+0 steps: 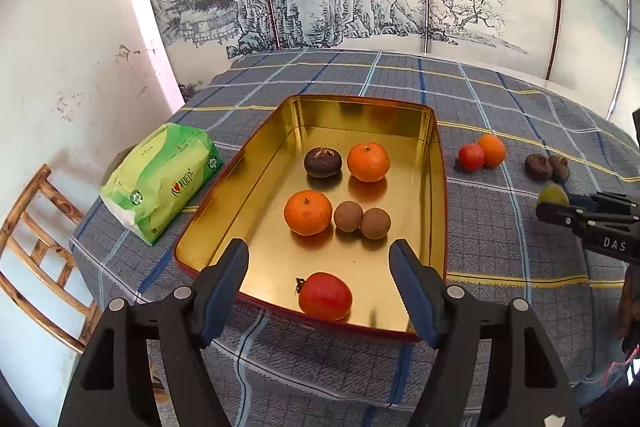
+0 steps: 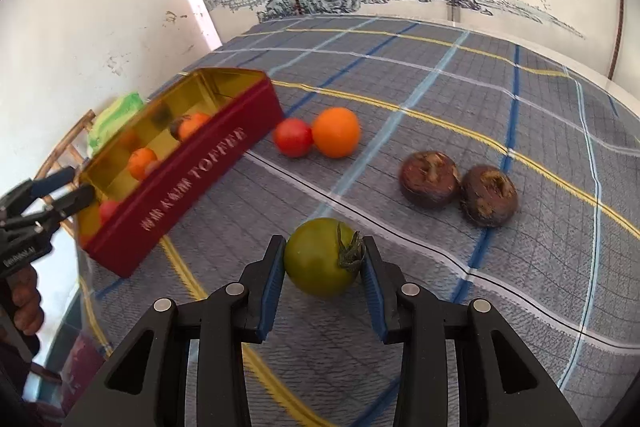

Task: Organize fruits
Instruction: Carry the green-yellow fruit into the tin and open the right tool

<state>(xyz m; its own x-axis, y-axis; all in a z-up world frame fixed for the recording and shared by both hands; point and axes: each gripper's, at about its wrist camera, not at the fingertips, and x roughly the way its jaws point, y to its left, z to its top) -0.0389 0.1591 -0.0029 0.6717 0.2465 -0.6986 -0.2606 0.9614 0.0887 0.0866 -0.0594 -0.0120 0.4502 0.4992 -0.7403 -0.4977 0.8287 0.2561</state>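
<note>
Between the right tool's pads sat a green tomato, gripped just above the plaid-covered surface. Left of it, the left tool gaped wide, empty, over the gold-lined toffee tin of fruit.

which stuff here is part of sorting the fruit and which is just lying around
Job: tin; fruit in it, such as an orange; loose red tomato, orange and two brown fruits; green tomato in the right gripper.

Lying about: tissue pack, chair.
</note>
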